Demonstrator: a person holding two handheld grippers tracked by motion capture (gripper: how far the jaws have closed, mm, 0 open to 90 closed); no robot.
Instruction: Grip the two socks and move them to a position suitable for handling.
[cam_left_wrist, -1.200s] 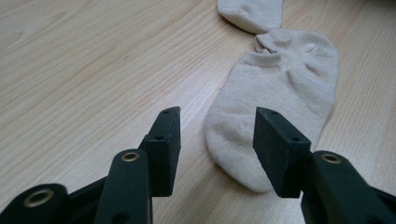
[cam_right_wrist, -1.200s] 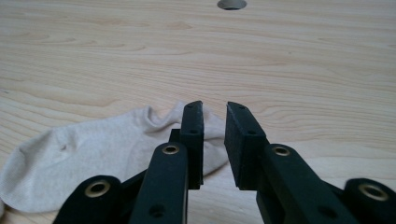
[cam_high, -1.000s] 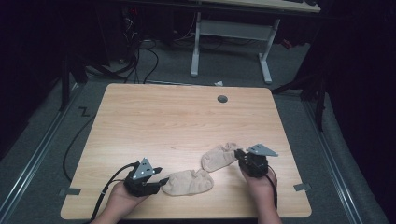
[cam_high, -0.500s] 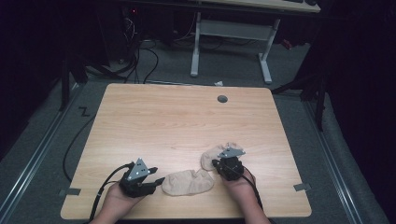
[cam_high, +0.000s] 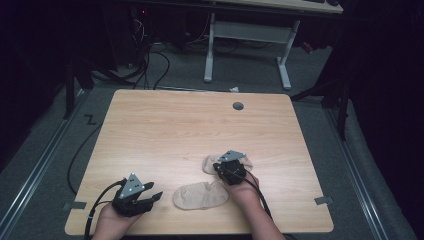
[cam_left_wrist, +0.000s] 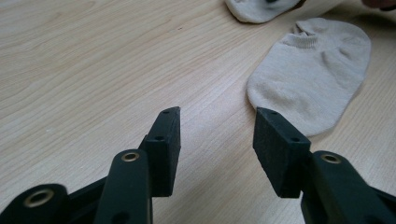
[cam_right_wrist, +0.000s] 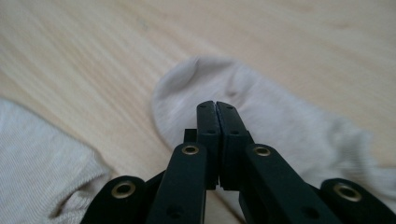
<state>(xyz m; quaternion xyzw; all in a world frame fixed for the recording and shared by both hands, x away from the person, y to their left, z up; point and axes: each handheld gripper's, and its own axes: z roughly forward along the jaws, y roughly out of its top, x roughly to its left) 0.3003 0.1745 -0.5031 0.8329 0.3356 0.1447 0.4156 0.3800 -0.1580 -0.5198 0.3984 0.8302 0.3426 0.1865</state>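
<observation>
R gripper (cam_high: 226, 170) slid left w/ far sock (cam_right_wrist: 261, 116), jaws closed, maybe pinching it; L gripper (cam_left_wrist: 215, 135) wide.

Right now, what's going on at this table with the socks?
A person works two hand-held grippers over a light wooden table that has two beige ankle socks on it. The right gripper has its jaws shut and sits over the farther beige sock; whether it pinches any fabric cannot be told. The left gripper is open beside the nearer beige sock, not touching it.
</observation>
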